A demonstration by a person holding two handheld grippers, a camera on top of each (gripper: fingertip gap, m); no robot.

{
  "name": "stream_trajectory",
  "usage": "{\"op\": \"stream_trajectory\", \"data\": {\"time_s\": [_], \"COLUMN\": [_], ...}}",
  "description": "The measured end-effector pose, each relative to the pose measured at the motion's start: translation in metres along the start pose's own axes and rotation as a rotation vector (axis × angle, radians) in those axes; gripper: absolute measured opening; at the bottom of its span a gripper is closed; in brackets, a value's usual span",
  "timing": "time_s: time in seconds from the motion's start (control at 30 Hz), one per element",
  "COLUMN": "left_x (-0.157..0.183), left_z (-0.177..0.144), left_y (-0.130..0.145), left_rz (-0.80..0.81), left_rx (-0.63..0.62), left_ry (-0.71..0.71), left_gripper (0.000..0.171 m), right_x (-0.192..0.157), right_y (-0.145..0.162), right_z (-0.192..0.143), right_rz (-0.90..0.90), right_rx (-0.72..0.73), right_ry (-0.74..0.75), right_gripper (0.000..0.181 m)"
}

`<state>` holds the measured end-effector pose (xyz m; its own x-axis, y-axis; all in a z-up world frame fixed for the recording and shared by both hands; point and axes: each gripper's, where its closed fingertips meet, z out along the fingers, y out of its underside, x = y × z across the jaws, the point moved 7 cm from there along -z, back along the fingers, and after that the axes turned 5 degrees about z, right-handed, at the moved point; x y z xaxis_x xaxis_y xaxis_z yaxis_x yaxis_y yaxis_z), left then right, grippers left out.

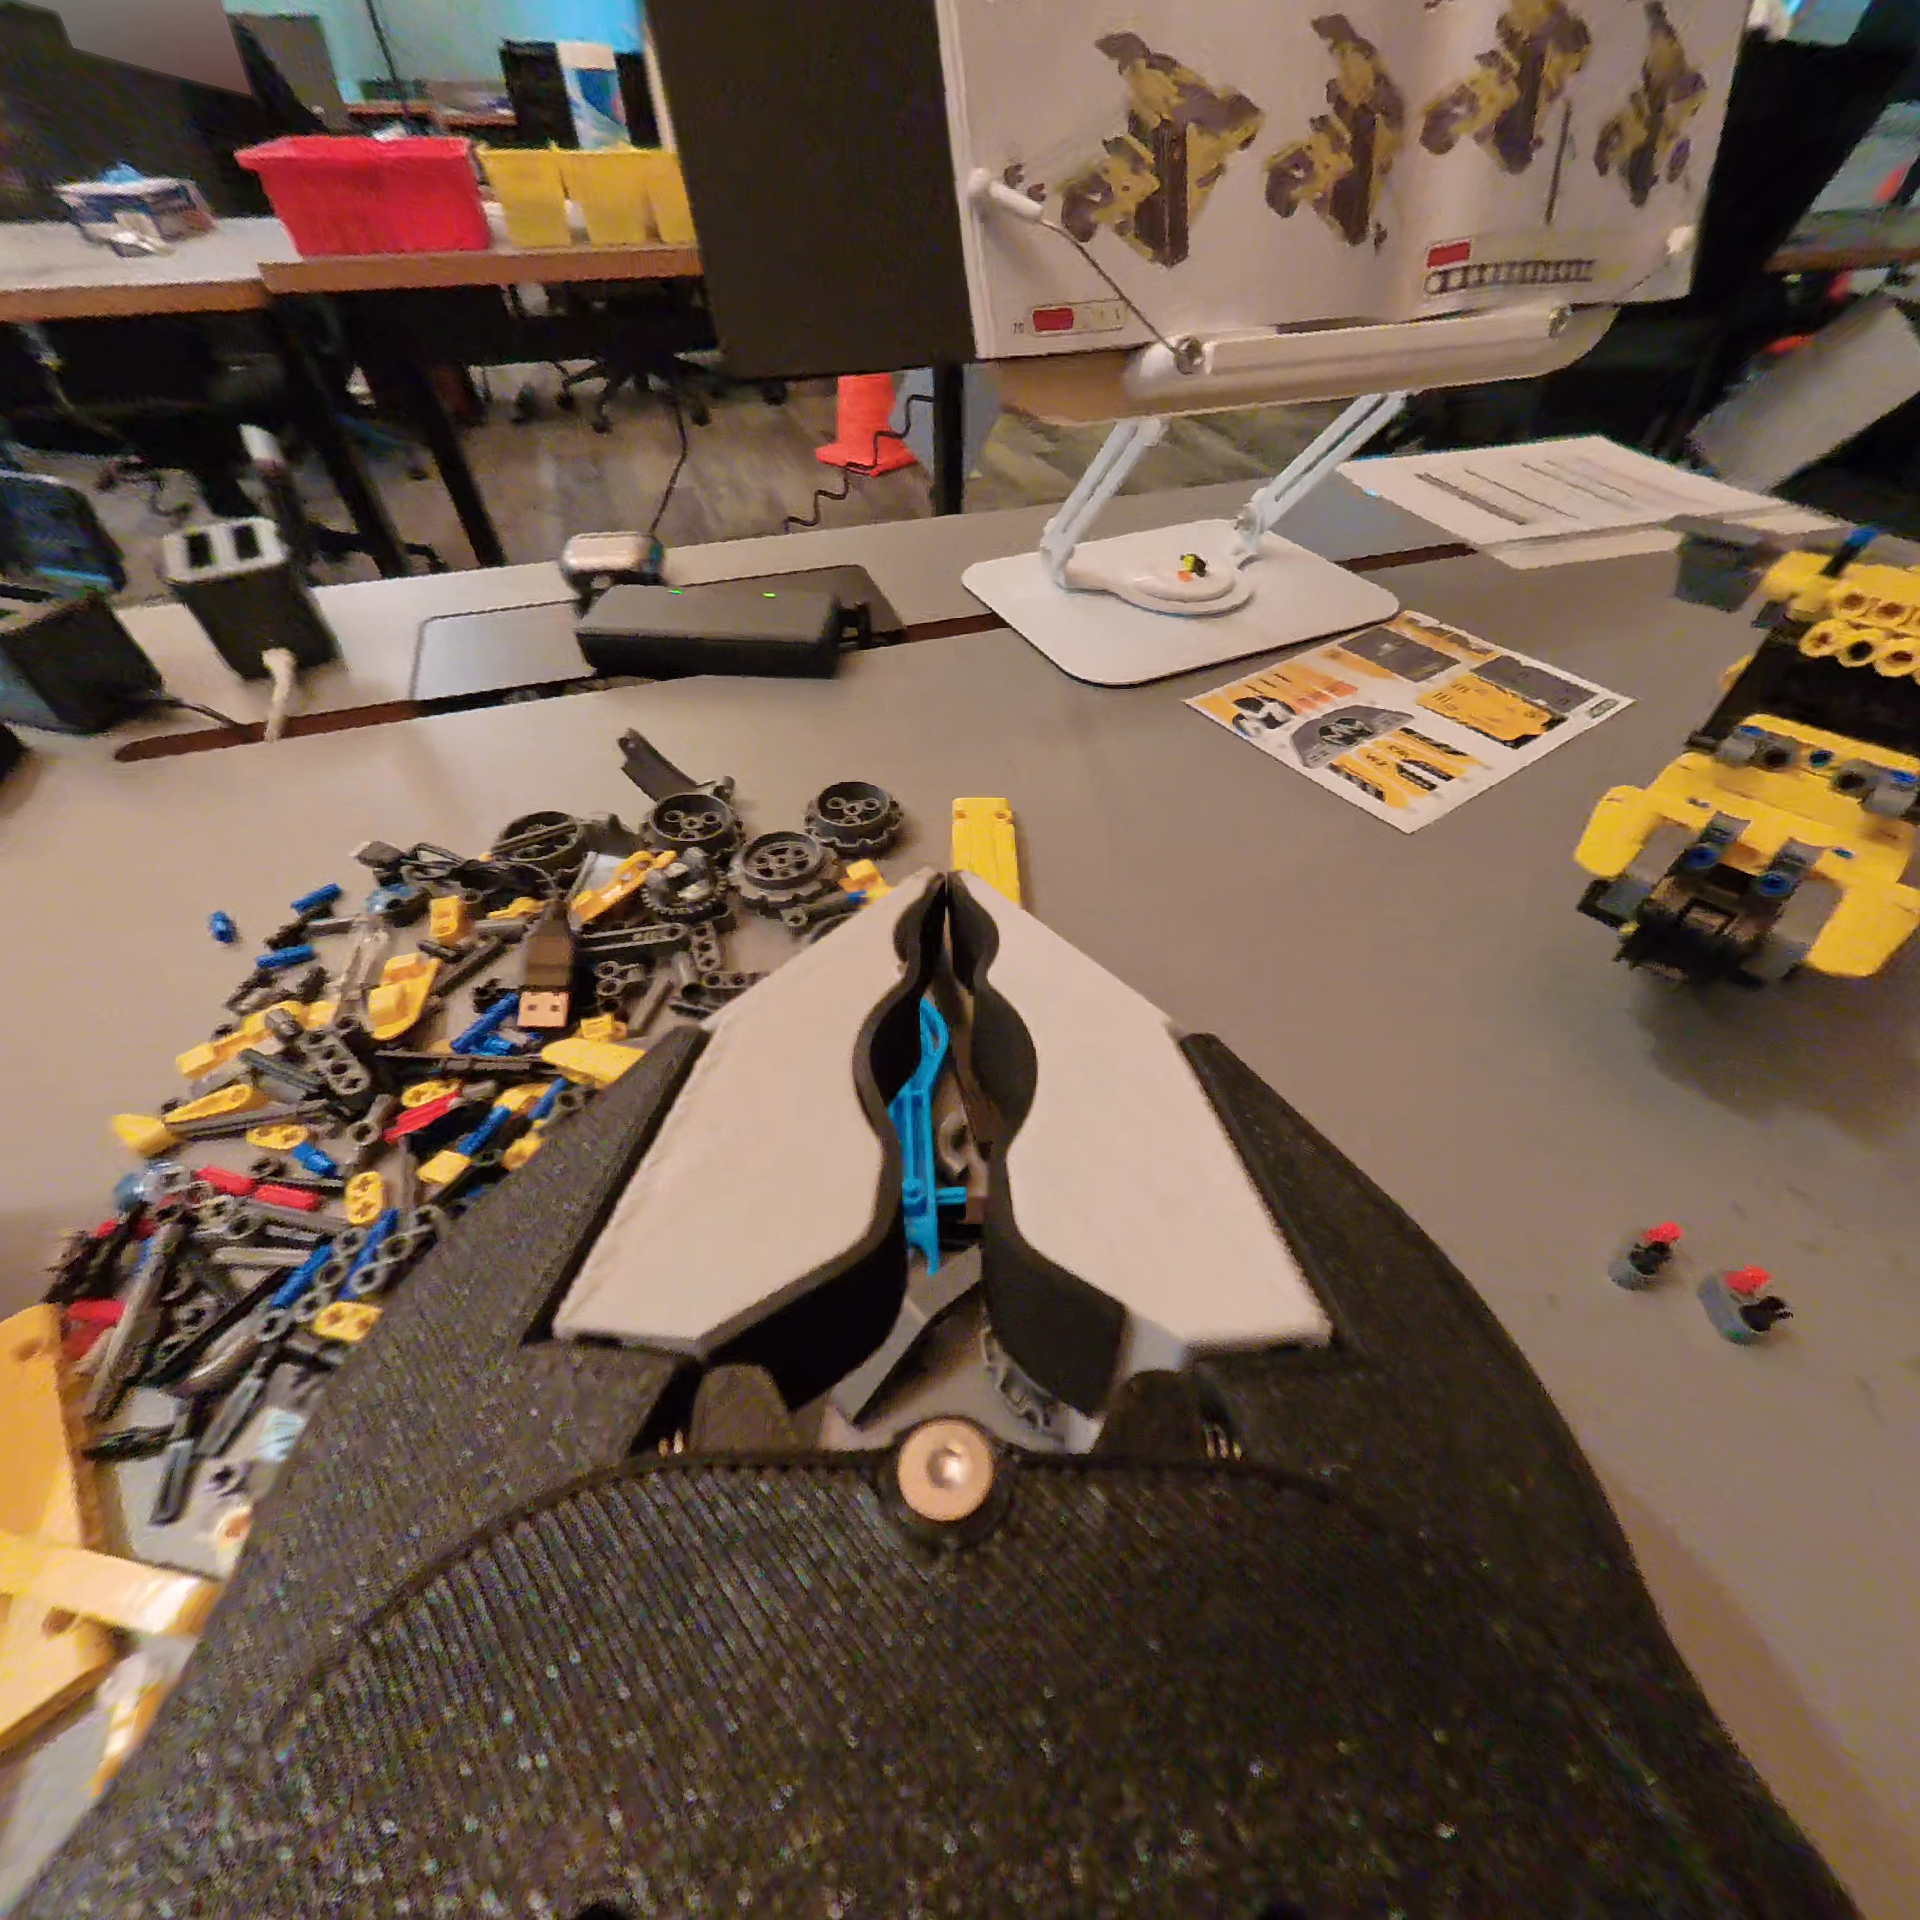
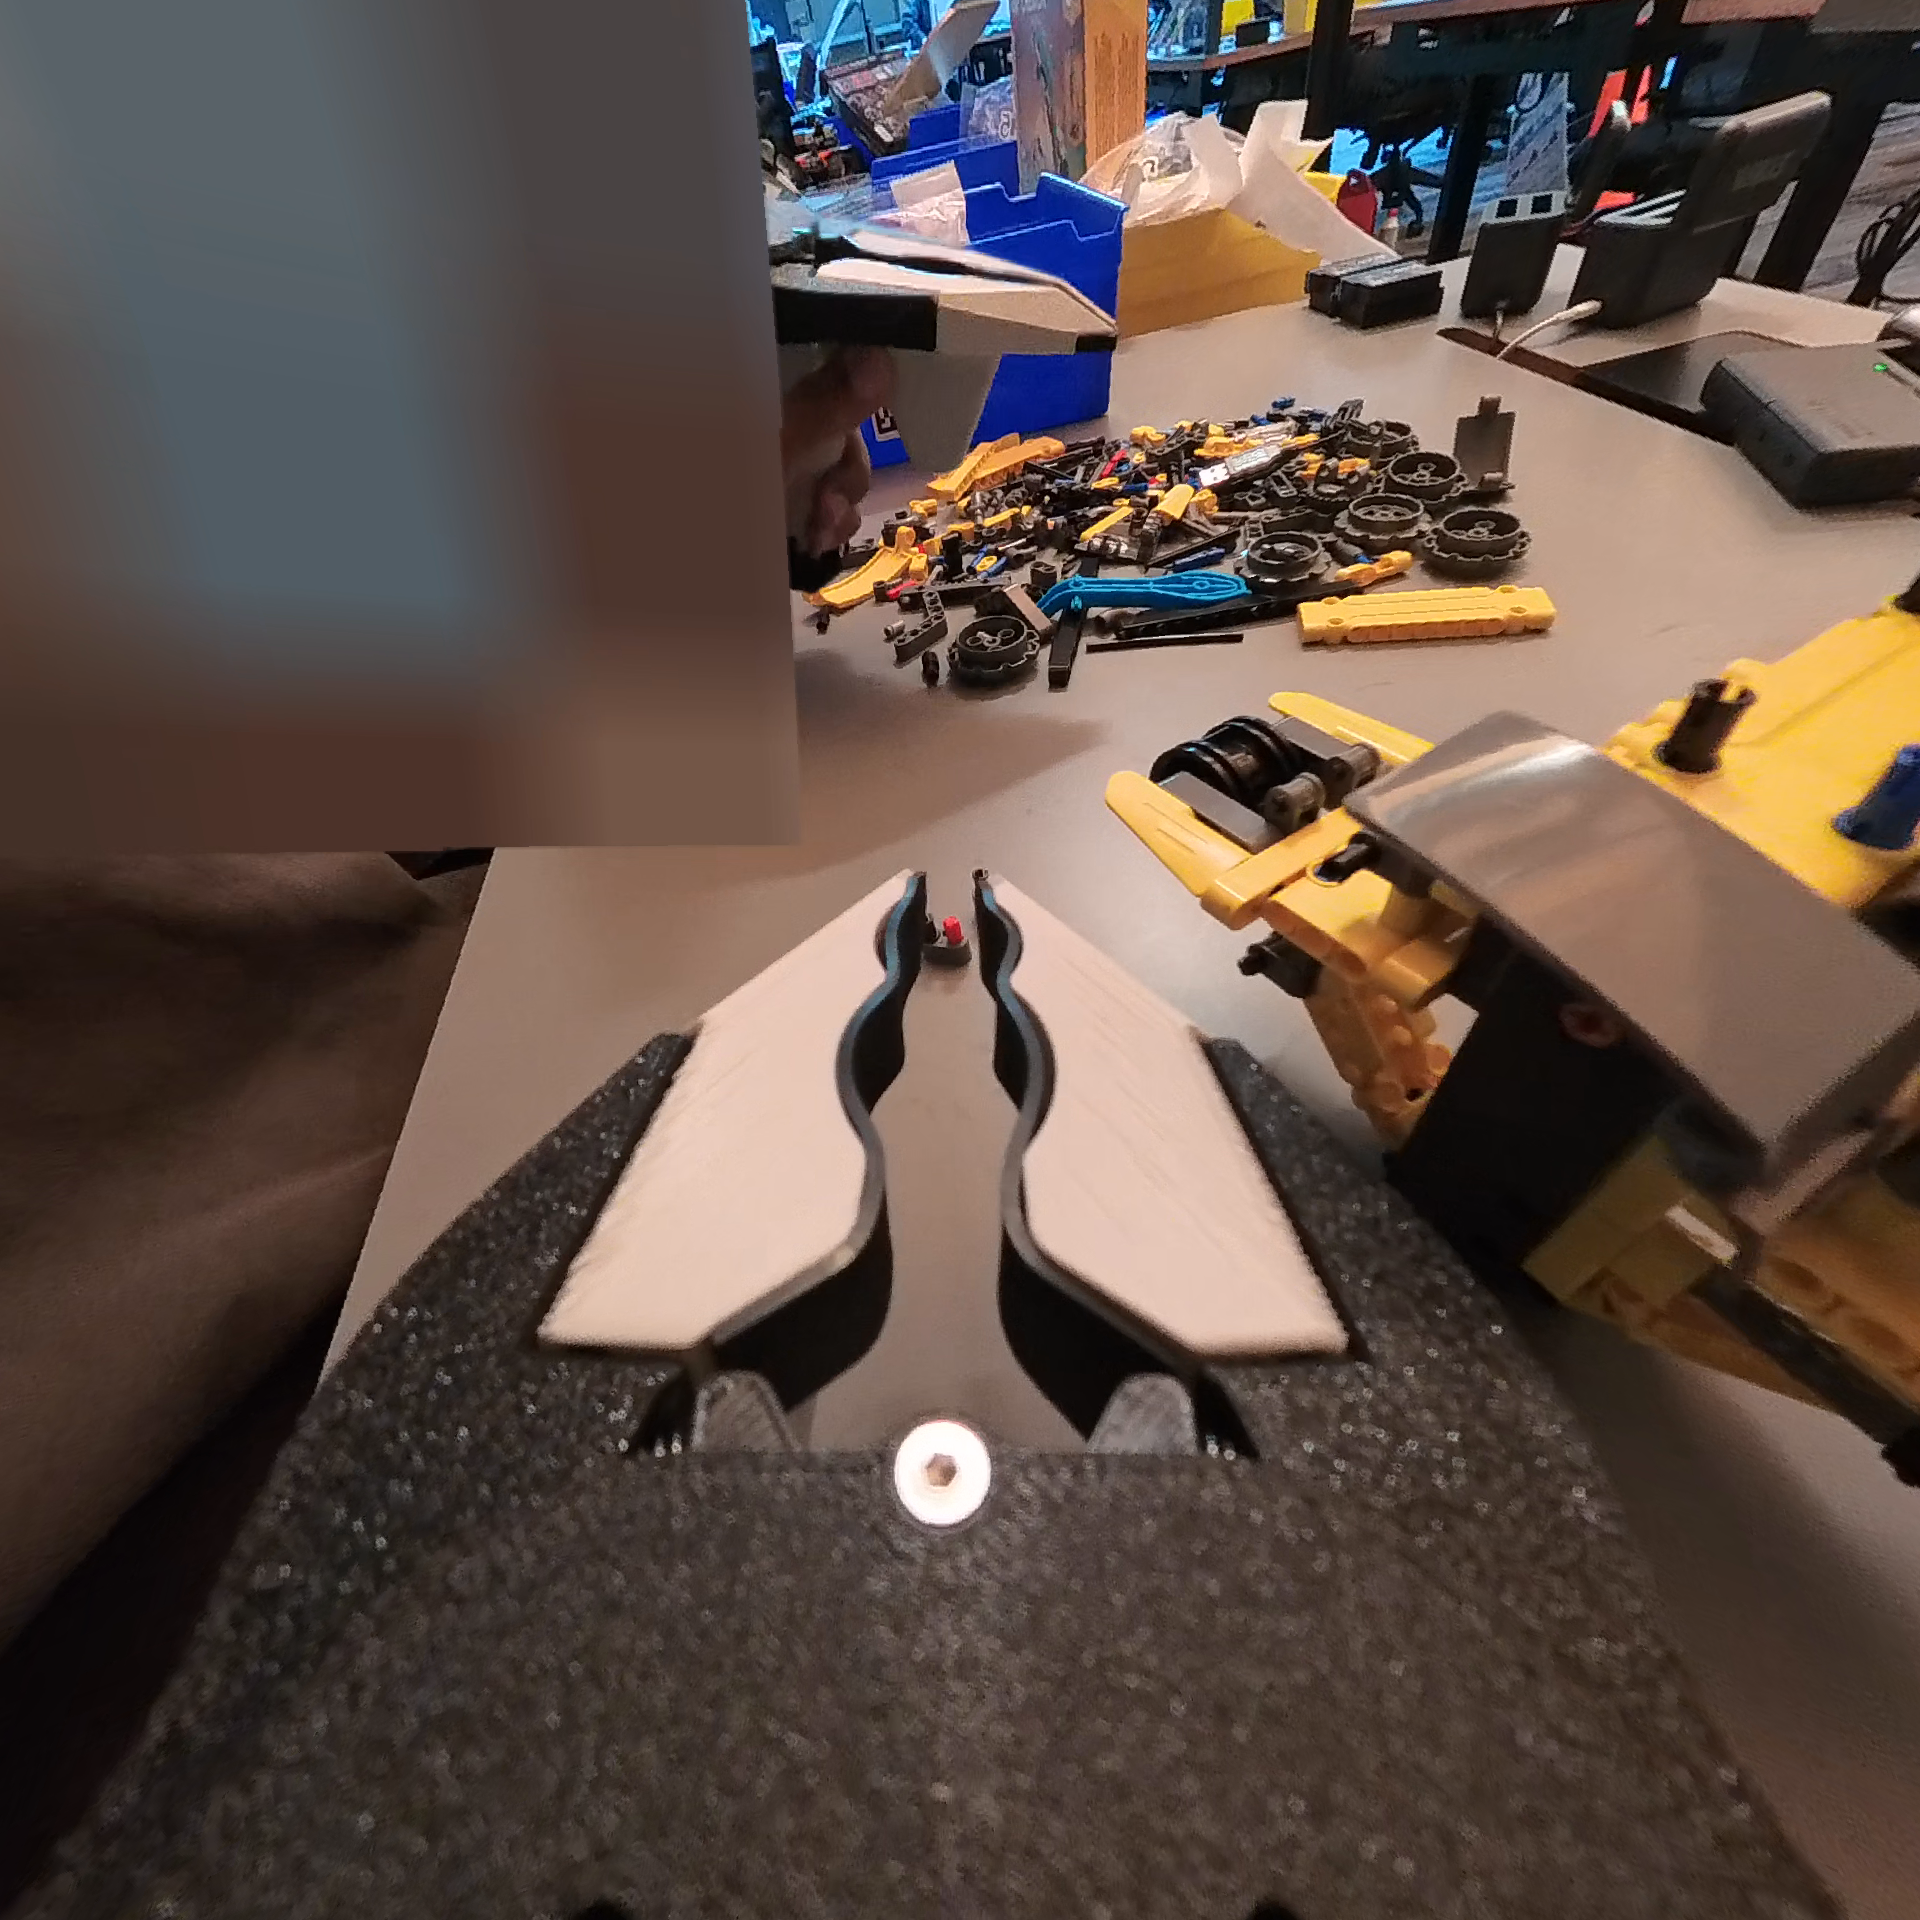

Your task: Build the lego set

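Observation:
My left gripper (image 1: 948, 885) is shut, its tips touching, and it hangs above the near edge of a pile of loose black, yellow and blue building pieces (image 1: 436, 1029). A blue tool piece (image 1: 920, 1122) on the table shows through the gap between its fingers. A long yellow beam (image 1: 984, 844) lies just beyond the tips. The left gripper also shows in the right wrist view (image 2: 1091, 338), held by a hand (image 2: 831, 447). My right gripper (image 2: 948, 878) is narrowly open, low over the table, with a small red-and-grey piece (image 2: 948, 938) between its fingers. A part-built yellow vehicle (image 2: 1558, 987) sits close on its right.
A white stand (image 1: 1174, 603) holds an open instruction booklet at the back. A sticker sheet (image 1: 1403, 717) lies beside it. A black power box (image 1: 717, 634) sits at the far edge. Two small red-and-grey pieces (image 1: 1694, 1283) lie on the grey table (image 1: 1299, 1039). A blue bin (image 2: 1039, 312) stands behind the pile. Spacing between my two grippers at the tips: around 25 cm. It is some 15 cm from my left tips to the long yellow beam (image 1: 984, 844). Seen from the right wrist view (image 2: 1462, 604) as well.

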<state>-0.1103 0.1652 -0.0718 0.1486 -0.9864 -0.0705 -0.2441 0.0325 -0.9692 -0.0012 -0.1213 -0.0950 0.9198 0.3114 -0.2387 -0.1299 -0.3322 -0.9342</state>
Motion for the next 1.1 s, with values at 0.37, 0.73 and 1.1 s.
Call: {"op": "stream_trajectory", "data": {"time_s": [0.37,0.73,1.1], "left_x": [0.024,0.070,0.082], "left_z": [0.013,0.034,0.044], "left_y": [0.004,0.019,0.029], "left_rz": [0.029,0.000,0.016], "left_rx": [-0.039,-0.126,-0.228], "left_ry": [0.126,0.444,0.509], "left_gripper": [0.010,0.034,0.040], "right_x": [0.004,0.002,0.009], "right_y": [0.000,0.002,0.002], "right_z": [0.000,0.002,0.003], "right_rz": [0.004,-0.023,0.050], "right_rx": [0.003,-0.016,-0.014], "right_ry": [0.014,0.024,0.000], "right_gripper": [0.010,0.013,0.017]}}
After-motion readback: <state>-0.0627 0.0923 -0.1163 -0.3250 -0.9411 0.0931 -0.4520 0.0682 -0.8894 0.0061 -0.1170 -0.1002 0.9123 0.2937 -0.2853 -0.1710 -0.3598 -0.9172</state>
